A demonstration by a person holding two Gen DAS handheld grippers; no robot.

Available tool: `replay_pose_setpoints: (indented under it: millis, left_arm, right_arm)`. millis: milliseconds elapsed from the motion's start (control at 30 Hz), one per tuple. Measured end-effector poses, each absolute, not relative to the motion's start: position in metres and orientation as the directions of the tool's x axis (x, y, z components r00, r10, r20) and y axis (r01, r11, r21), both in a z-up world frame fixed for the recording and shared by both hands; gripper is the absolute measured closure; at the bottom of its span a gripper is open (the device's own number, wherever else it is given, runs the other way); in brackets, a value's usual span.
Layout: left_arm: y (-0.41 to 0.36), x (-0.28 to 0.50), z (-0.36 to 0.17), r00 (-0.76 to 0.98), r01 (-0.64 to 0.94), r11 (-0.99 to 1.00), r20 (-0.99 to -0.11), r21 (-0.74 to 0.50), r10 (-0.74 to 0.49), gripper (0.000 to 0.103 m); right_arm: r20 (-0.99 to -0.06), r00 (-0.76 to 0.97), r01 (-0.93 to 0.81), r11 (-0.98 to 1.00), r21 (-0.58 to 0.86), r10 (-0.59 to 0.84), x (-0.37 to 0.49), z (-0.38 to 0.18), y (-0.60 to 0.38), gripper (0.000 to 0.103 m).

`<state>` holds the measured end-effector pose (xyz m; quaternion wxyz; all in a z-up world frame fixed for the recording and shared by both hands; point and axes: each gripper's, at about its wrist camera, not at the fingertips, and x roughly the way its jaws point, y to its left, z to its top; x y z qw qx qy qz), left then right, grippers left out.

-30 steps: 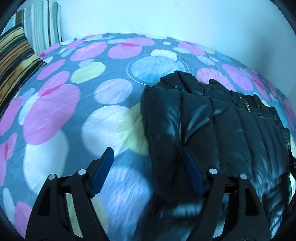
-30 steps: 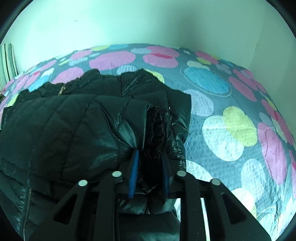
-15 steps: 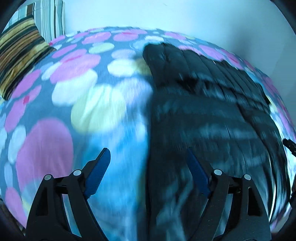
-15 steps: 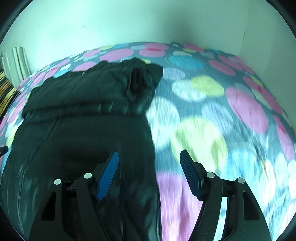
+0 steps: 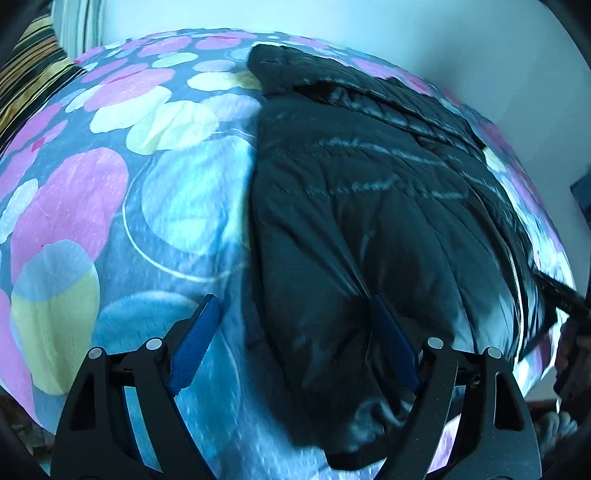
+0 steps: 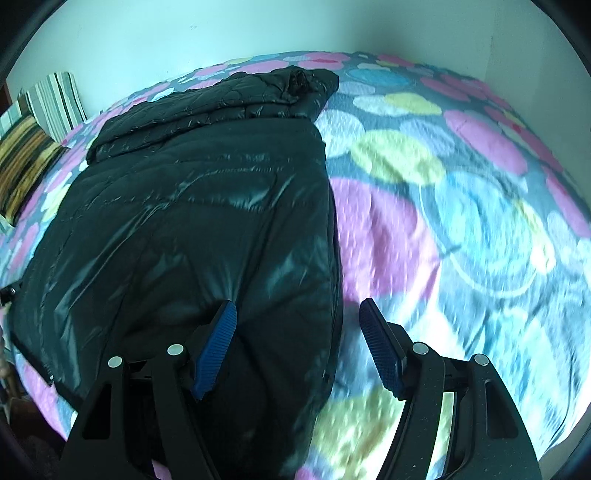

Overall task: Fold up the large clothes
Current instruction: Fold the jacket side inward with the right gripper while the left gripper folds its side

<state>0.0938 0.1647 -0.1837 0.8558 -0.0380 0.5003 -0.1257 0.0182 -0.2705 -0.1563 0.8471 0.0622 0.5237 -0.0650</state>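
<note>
A shiny black quilted puffer jacket (image 5: 369,206) lies flat on a bed covered by a grey-blue bedspread (image 5: 110,192) printed with large pink, yellow, pale blue and white ovals. The far end of the jacket is doubled over into a thicker band that reaches toward the white wall (image 6: 221,33); from the right wrist view this folded band (image 6: 207,107) runs across the top of the garment, with a bunched dark opening near its right corner.

The left gripper (image 5: 291,347), black-framed with blue ribbed pads, hovers above the jacket's left side near its lower edge. Its jaws stand wide apart: the left pad sits over the bare bedspread, the right pad over the black fabric, and the jacket's left edge runs between them. Neither pad presses on the cloth.

The right gripper (image 6: 297,345), of the same build, hovers over the jacket's right edge near the bottom. Its jaws are spread too, though less widely, with the left pad above the jacket and the right pad above a pink patch of the bedspread. It holds nothing.

A brown-and-yellow striped cushion (image 6: 22,166) and a green-and-white striped cushion (image 6: 55,103) lean at the head of the bed, well apart from the jacket. Parts of both views are motion-blurred.
</note>
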Motion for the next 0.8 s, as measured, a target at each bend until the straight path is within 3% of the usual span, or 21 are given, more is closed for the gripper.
replay_pose_setpoints:
  millis: [67, 133, 167, 233, 267, 433, 500, 567, 800]
  left_arm:
    - [0.163, 0.091, -0.186, 0.469, 0.178, 0.966, -0.847, -0.186, -0.25, 0.02]
    - [0.161, 0.091, -0.187, 0.475, 0.172, 0.967, -0.844, -0.186, -0.247, 0.021]
    - [0.16, 0.09, -0.188, 0.477, 0.174, 0.967, -0.843, -0.188, -0.249, 0.025]
    - [0.157, 0.087, -0.187, 0.48, 0.186, 0.964, -0.838, -0.19, -0.258, 0.036]
    - [0.155, 0.086, -0.186, 0.48, 0.2, 0.96, -0.835, -0.194, -0.269, 0.047]
    - [0.145, 0.079, -0.182, 0.495, 0.227, 0.957, -0.825, -0.182, -0.274, 0.076]
    - [0.146, 0.076, -0.179, 0.502, 0.216, 0.957, -0.818, -0.195, -0.28, 0.087]
    - [0.147, 0.073, -0.173, 0.518, 0.2, 0.959, -0.809, -0.202, -0.279, 0.091]
    - [0.154, 0.046, -0.111, 0.617, 0.185, 0.951, -0.723, -0.249, -0.309, 0.094]
  right_arm:
    - [-0.896, 0.443, 0.163, 0.985, 0.049, -0.029, 0.013, -0.157, -0.27, 0.041]
    - [-0.896, 0.445, 0.154, 0.985, 0.078, 0.002, 0.01, -0.158, -0.269, 0.053]
    - [-0.895, 0.446, 0.153, 0.985, 0.084, 0.007, 0.008, -0.158, -0.268, 0.056]
    - [-0.893, 0.449, 0.137, 0.987, 0.081, 0.011, 0.007, -0.157, -0.264, 0.069]
    - [-0.892, 0.451, 0.132, 0.988, 0.078, 0.01, 0.006, -0.156, -0.261, 0.072]
    - [-0.885, 0.466, 0.123, 0.99, 0.07, 0.005, 0.0, -0.154, -0.256, 0.089]
    - [-0.879, 0.476, 0.126, 0.989, 0.077, 0.008, -0.003, -0.151, -0.255, 0.092]
    - [-0.872, 0.489, 0.13, 0.988, 0.085, 0.01, -0.006, -0.148, -0.255, 0.093]
    - [-0.817, 0.575, 0.145, 0.979, 0.145, 0.036, -0.032, -0.106, -0.258, 0.095]
